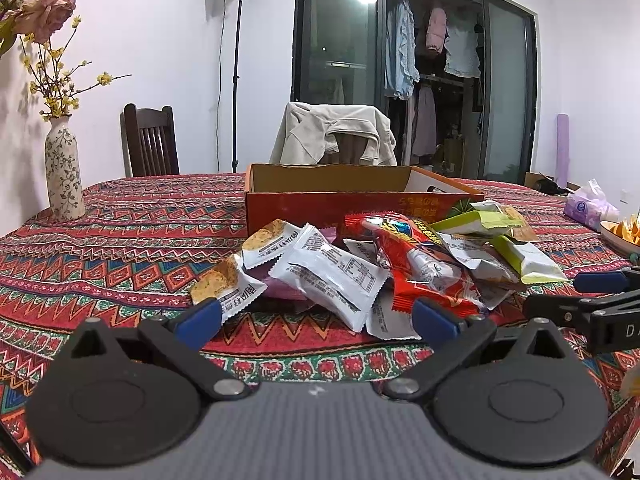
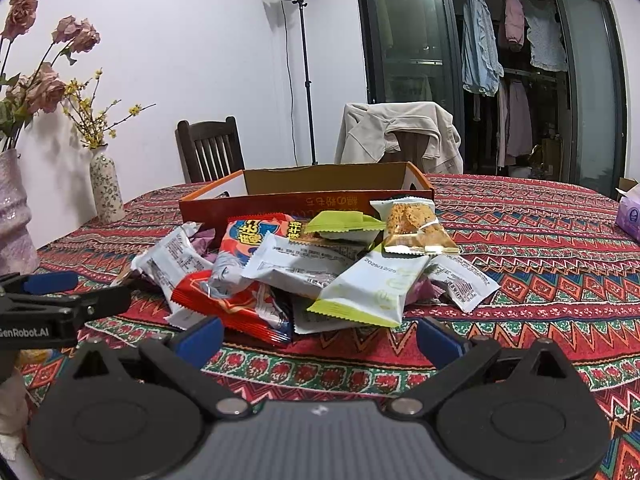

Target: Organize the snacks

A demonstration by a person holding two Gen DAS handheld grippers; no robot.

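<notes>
Looking at it, both hand-held grippers, left (image 1: 316,316) and right (image 2: 318,336), hover wide open and empty, with the snack pile (image 1: 380,264) on the bench (image 1: 120,248) straight ahead, box (image 1: 320,196) just behind, neither clearly nearer.

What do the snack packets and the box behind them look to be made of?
Snack packets: thin plastic film, it seems, glossy, with crimped zigzag ends and creases that catch the light. Box: cardboard by the look of it, matte brown inside, printed red-orange outside, with raw cut edges along its rim.
</notes>
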